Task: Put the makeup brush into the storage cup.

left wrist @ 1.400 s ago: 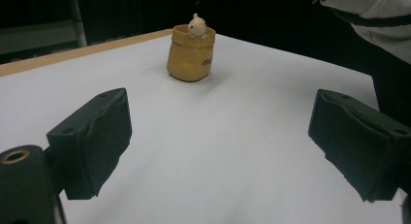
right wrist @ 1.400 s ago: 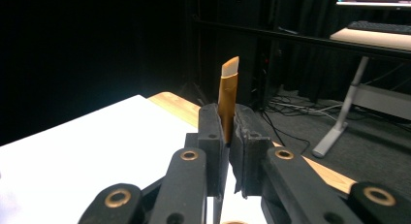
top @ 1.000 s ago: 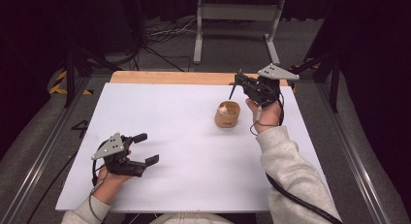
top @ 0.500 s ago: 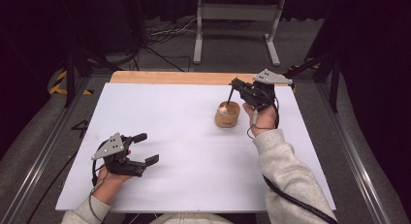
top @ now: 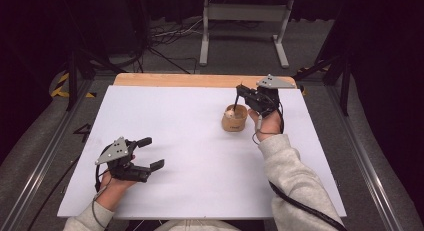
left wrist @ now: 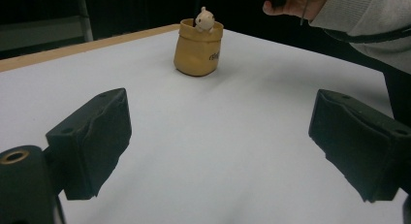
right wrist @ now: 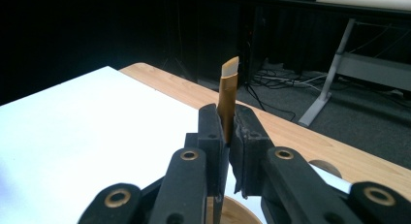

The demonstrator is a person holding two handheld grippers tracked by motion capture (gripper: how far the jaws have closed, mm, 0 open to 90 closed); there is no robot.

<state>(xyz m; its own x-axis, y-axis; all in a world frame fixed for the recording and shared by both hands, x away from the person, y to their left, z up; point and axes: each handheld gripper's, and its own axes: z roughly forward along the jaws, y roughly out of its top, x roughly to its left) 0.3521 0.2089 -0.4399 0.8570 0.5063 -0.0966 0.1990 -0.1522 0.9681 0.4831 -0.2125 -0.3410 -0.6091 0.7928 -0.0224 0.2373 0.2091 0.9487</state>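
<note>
A small tan pot (top: 234, 120) stands right of centre on the white table top, with a pale little figure (left wrist: 204, 19) peeking over its rim. My right gripper (top: 248, 93) hovers just right of and above the pot, shut on a thin brown stick (right wrist: 228, 88) with a pale slanted tip. In the high view the stick (top: 236, 100) slants down to the pot's mouth. The pot's rim (right wrist: 232, 212) shows just under the right gripper (right wrist: 227, 118). My left gripper (top: 151, 153) rests open near the front left, nothing between its jaws; the pot (left wrist: 197, 47) lies far ahead of it.
The white sheet (top: 190, 156) covers a wooden table whose bare strip (top: 175, 80) runs along the far edge. Beyond it stand a metal frame (top: 245, 26) and floor cables (top: 165, 33). Metal rails (top: 45, 156) run along both sides of the table.
My right gripper has shifted left and slightly nearer with the stick, closing on the pot. The left gripper has stayed put.
</note>
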